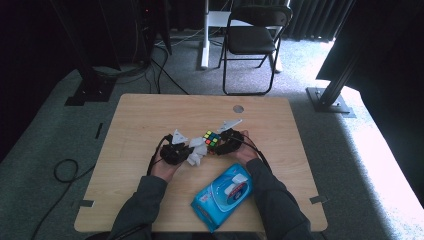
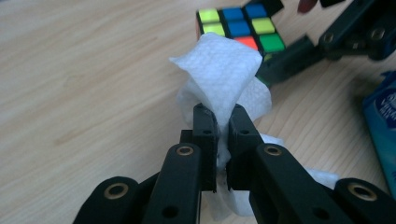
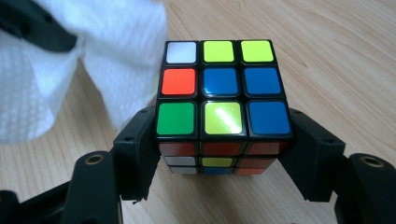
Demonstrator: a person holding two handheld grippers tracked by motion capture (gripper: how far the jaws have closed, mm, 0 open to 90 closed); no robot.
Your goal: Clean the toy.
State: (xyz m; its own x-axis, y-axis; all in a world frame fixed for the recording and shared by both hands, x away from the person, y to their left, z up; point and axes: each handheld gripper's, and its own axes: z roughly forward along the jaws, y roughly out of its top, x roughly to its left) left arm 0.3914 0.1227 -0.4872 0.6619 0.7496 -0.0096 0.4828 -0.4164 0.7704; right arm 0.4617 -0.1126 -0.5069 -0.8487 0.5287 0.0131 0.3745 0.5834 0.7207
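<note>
A scrambled colour cube [image 3: 222,93] sits between the jaws of my right gripper [image 3: 219,149], which is shut on its two sides and holds it just above the table; the cube [image 1: 212,138] is at the table's middle in the high view. My left gripper [image 2: 223,123] is shut on a white wet wipe [image 2: 224,70], pinching its crumpled fold. The wipe [image 1: 196,151] hangs between the two grippers, close to the cube's left side; whether it touches the cube I cannot tell. In the high view the left gripper [image 1: 189,151] and the right gripper [image 1: 223,143] face each other.
A blue pack of wet wipes [image 1: 222,195] with a white lid lies near the front edge of the wooden table [image 1: 140,125]. A round hole [image 1: 238,108] is at the table's far side. A black folding chair [image 1: 252,40] stands behind the table.
</note>
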